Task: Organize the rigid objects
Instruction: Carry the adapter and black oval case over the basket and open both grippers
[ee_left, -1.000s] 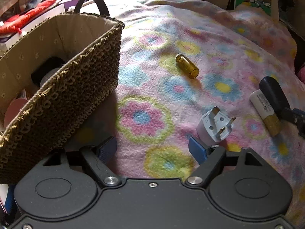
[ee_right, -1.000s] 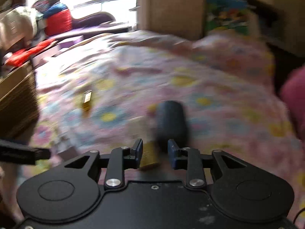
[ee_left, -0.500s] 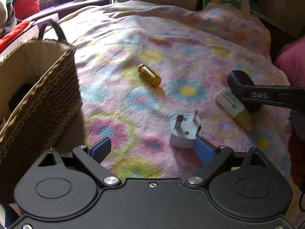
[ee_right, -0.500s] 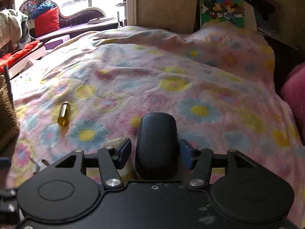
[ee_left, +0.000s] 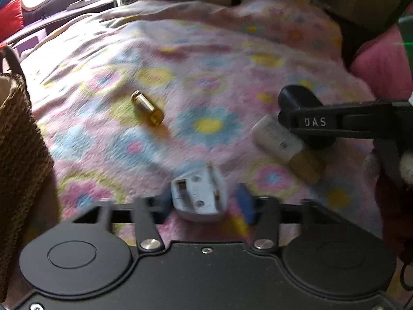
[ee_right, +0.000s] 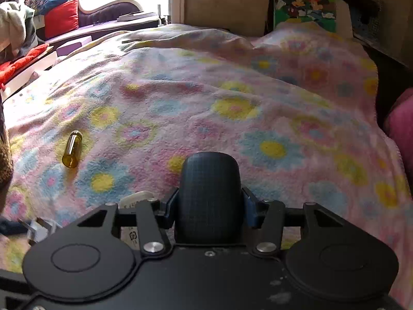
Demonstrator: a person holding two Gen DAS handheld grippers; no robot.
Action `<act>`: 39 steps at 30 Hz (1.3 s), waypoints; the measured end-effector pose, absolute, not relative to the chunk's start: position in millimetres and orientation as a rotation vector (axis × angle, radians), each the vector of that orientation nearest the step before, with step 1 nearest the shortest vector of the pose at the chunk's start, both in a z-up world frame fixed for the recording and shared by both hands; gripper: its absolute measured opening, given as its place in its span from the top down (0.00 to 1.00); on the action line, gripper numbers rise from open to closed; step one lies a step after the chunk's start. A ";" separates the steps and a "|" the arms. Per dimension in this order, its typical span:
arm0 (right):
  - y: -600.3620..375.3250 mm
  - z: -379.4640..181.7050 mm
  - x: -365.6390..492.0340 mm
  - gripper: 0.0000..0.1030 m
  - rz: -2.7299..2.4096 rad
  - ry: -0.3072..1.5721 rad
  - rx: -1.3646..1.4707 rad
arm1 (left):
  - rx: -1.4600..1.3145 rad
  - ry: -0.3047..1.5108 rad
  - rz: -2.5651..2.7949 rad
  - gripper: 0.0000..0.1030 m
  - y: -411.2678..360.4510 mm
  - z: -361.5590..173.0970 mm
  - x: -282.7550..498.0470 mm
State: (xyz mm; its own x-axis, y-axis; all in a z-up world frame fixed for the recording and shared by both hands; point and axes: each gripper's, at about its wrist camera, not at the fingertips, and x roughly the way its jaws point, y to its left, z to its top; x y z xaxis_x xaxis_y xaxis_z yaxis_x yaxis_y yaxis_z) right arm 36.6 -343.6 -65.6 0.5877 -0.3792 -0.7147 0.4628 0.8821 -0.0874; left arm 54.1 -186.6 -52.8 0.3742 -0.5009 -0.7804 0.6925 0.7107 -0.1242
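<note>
My right gripper (ee_right: 210, 208) is shut on a black rounded object (ee_right: 210, 193) lying on the floral blanket; it also shows in the left wrist view (ee_left: 296, 98). My left gripper (ee_left: 205, 204) stands around a white plug adapter (ee_left: 200, 196), with its blue pads on either side and a gap on the right. An amber vial (ee_left: 148, 108) lies farther out, also in the right wrist view (ee_right: 72, 149). A white and gold bottle (ee_left: 284, 144) lies next to the black object.
A woven basket (ee_left: 18, 139) stands at the left edge. The pink floral blanket (ee_right: 232, 108) covers the bed. A pink cushion (ee_left: 382, 62) lies at the right, and cardboard boxes (ee_right: 224, 2) stand behind the bed.
My left gripper swung right from the basket and came down around the plug adapter, its fingers narrowing. My right gripper closed on the black object.
</note>
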 end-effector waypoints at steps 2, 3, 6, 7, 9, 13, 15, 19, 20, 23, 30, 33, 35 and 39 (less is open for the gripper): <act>-348.1 -61.5 32.8 0.52 -0.502 0.804 0.151 | 0.203 0.920 -0.781 0.63 -181.8 -52.2 56.2; -350.4 -58.1 29.8 0.52 -0.503 0.799 0.173 | 0.188 0.922 -0.780 0.63 -179.6 -51.6 56.8; -354.8 -46.0 19.8 0.52 -0.504 0.784 0.217 | 0.147 0.912 -0.775 0.63 -171.8 -45.4 53.8; -356.0 -41.0 15.8 0.52 -0.501 0.775 0.229 | 0.131 0.909 -0.777 0.63 -169.2 -42.5 53.8; -355.6 -30.0 7.1 0.52 -0.487 0.753 0.257 | 0.104 0.889 -0.770 0.63 -161.3 -33.5 49.5; -344.4 -10.5 -2.8 0.52 -0.445 0.726 0.289 | 0.056 0.851 -0.733 0.63 -138.4 -10.1 39.0; -333.0 -2.8 -3.3 0.52 -0.414 0.723 0.291 | 0.035 0.844 -0.686 0.63 -123.1 2.5 36.7; -300.3 11.0 4.1 0.52 -0.326 0.733 0.279 | -0.018 0.824 -0.571 0.63 -87.4 28.6 35.9; -290.1 14.3 7.4 0.52 -0.297 0.735 0.275 | -0.043 0.815 -0.552 0.63 -76.6 35.7 37.4; -255.0 26.5 19.3 0.52 -0.201 0.722 0.248 | -0.087 0.780 -0.486 0.63 -48.1 55.5 42.7; -178.6 55.9 58.9 0.52 0.004 0.679 0.223 | -0.129 0.756 -0.278 0.63 10.9 77.5 70.8; -152.0 66.0 75.3 0.52 0.056 0.662 0.210 | -0.156 0.775 -0.219 0.63 28.3 75.4 85.7; -139.2 69.2 88.0 0.52 0.071 0.660 0.208 | -0.178 0.796 -0.185 0.63 38.8 71.3 97.6; -117.6 71.3 112.6 0.52 0.082 0.677 0.227 | -0.197 0.844 -0.149 0.63 52.9 61.2 116.6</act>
State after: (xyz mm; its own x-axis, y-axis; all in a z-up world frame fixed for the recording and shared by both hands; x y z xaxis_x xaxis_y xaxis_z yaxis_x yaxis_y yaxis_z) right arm 112.6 -117.6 71.3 0.7771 0.1490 -0.6116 -0.0014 0.9720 0.2349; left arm 116.6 52.9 61.2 0.6559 -0.2085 -0.7255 0.0525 0.9714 -0.2317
